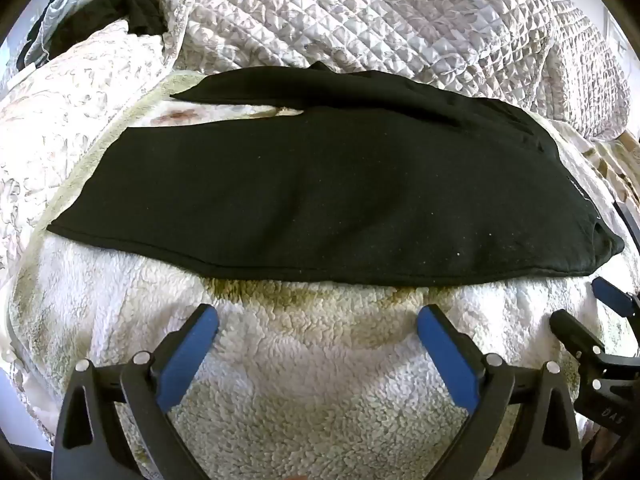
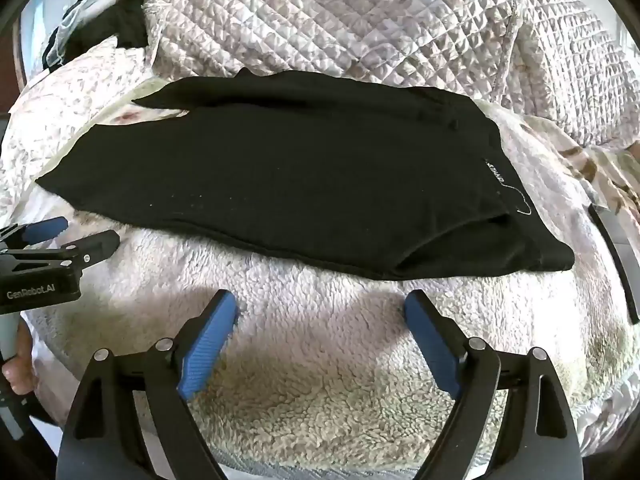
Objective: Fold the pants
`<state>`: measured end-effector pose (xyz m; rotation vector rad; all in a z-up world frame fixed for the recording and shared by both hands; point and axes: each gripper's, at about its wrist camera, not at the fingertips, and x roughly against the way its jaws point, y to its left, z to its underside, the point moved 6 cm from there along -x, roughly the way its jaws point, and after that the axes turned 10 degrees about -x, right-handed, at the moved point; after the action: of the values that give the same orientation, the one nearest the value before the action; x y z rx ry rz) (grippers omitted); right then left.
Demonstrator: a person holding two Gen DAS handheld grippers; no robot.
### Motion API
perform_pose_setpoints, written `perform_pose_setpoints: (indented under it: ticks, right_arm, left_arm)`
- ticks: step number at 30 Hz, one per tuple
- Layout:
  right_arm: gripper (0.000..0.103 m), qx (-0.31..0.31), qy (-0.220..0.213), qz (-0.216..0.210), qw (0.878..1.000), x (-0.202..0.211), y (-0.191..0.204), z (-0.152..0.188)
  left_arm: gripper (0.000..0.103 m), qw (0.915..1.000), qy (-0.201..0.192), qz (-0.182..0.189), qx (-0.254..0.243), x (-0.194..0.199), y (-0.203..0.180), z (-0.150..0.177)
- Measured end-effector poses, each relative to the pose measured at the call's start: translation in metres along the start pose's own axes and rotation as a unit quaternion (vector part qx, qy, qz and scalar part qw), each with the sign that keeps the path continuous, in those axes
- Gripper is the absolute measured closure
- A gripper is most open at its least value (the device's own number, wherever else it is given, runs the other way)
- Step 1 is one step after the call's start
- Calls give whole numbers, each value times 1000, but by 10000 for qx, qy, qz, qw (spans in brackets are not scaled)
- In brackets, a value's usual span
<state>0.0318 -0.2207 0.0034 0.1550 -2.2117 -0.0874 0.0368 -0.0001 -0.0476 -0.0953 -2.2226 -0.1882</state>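
Nearest, the left hand-held gripper (image 1: 318,314) and right hand-held gripper (image 2: 320,300) hover with blue ribbed pads spread wide, empty, over a nubby cream fleece blanket (image 1: 320,380). Beyond, soft black pants (image 1: 304,196) lie flat, legs together. Farthest, a puffy quilted bedspread (image 1: 360,12).

left hand-held gripper (image 1: 318,316) and right hand-held gripper (image 2: 320,300) both gape wide.
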Motion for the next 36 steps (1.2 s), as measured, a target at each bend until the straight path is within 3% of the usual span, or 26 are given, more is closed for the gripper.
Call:
perform_pose_setpoints:
  ticks: [36]
  right_arm:
    - [16, 49, -39, 48, 10000, -1, 1, 3]
  left_arm:
    - [1, 10000, -10, -11, -36, -1, -5, 1]
